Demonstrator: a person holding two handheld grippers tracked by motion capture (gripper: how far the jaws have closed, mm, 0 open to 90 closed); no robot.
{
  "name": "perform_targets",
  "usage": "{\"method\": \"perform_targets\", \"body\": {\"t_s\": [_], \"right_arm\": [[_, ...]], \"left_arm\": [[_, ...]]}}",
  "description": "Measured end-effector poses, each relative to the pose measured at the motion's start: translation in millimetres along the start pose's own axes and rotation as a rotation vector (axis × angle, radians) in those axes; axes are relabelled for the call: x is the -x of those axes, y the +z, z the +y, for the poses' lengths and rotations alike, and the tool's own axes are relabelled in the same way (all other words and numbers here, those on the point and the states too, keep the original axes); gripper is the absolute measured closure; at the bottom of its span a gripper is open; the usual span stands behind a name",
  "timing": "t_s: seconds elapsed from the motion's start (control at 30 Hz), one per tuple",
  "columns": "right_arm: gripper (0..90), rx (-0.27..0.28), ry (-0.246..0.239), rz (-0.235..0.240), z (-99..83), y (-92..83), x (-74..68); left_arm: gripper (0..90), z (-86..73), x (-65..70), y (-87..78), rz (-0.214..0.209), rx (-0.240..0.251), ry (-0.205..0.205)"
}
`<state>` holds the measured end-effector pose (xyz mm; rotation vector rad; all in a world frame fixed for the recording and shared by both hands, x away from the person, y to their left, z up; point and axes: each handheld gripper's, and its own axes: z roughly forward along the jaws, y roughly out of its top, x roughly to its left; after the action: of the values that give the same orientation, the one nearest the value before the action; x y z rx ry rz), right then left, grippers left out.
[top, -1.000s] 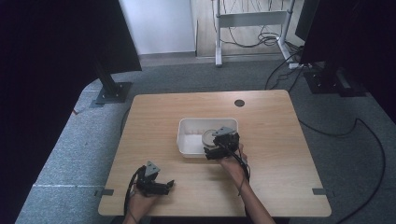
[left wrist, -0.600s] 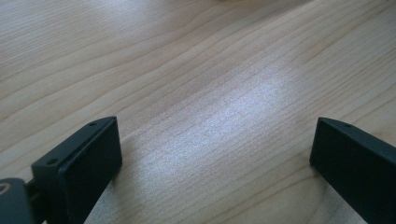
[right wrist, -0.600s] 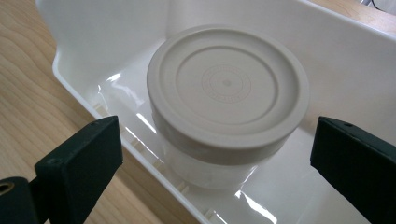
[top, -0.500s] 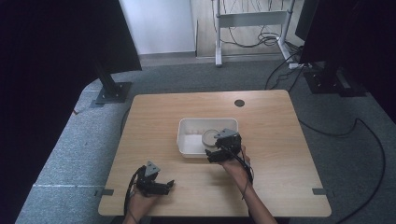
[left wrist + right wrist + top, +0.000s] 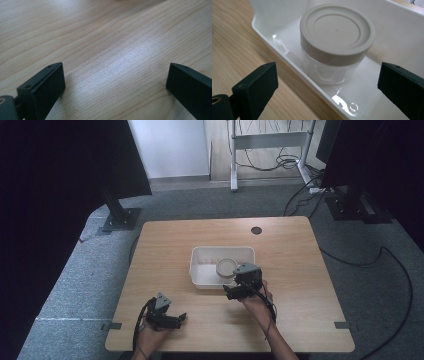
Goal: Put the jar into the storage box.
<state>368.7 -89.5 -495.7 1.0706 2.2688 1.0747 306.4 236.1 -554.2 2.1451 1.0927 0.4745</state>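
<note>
Now | right tool (image 5: 233,291) seemingly retreated from jar (image 5: 336,42) | spread empty

A small clear jar (image 5: 332,65) with a round beige screw lid (image 5: 337,32), closed, stands upright inside a shallow white plastic tray (image 5: 200,270). In the high view the jar sits toward the tray's 4 o'clock corner, close to its near wall, and the tray lies at the table's centre.
</note>
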Motion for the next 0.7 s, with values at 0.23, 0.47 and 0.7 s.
{"method": "perform_targets", "body": {"t_s": [0.23, 0.47, 0.7], "right_arm": [[2.9, 0.010, -0.004, 0.009, -5.8, -5.7, 1.8], [2.9, 0.020, -0.003, 0.015, -10.3, -11.8, 0.8], [2.9, 0.040, -0.018, 0.020, -12.6, -22.0, -0.9]], "left_arm": [[1.8, 0.0, -0.1, -0.1, 0.000, -0.001, 0.001], [1.8, 0.0, 0.0, 0.0, 0.000, 0.000, 0.000], [1.8, 0.0, 0.0, 0.0, 0.000, 0.000, 0.000]]}}
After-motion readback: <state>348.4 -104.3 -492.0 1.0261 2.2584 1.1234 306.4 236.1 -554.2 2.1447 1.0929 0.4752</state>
